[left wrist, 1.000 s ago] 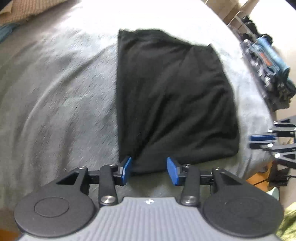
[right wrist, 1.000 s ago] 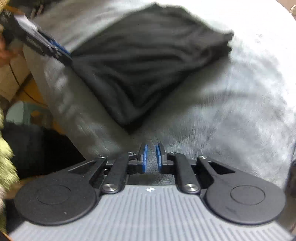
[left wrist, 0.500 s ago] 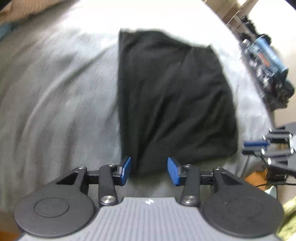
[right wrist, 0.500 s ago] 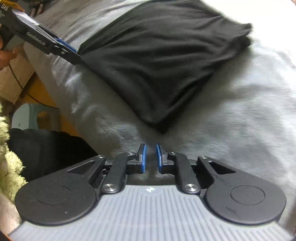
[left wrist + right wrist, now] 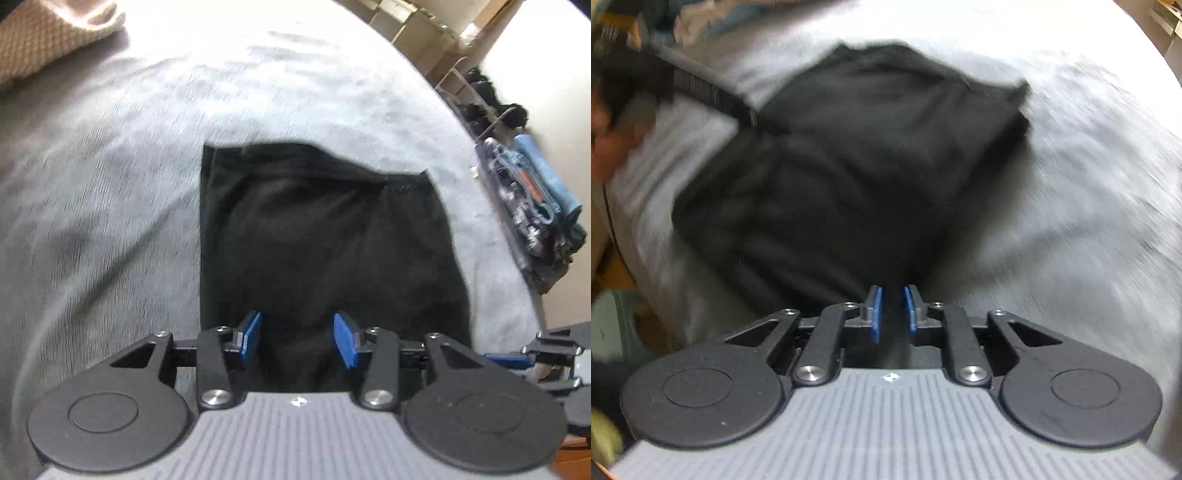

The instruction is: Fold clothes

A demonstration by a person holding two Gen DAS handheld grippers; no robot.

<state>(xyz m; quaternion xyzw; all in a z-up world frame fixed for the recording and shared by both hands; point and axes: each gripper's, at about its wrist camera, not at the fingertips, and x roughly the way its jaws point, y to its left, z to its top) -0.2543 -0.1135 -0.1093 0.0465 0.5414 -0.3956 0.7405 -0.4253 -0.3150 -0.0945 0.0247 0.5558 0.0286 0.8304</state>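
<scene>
**Folded black garment on bed, both grippers at near edge**

Rack (image 5: 532, 192) at 2 o'clock, holding stacked dark and blue clothing. Black garment (image 5: 314, 236) folded flat on grey bed cover (image 5: 110, 206). Left gripper (image 5: 297, 339) spread, now over garment's near edge rather than its corner. Right gripper (image 5: 891, 308) opening from narrow gap, nothing pinched, now closer to garment corner.

Home bedroom, grey bedcover (image 5: 110, 221), clothes rack (image 5: 532, 199)

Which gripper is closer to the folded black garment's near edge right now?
Both are about equally near. The left gripper straddles the black garment edge; the right gripper, jaws opening, sits at its corner.
</scene>
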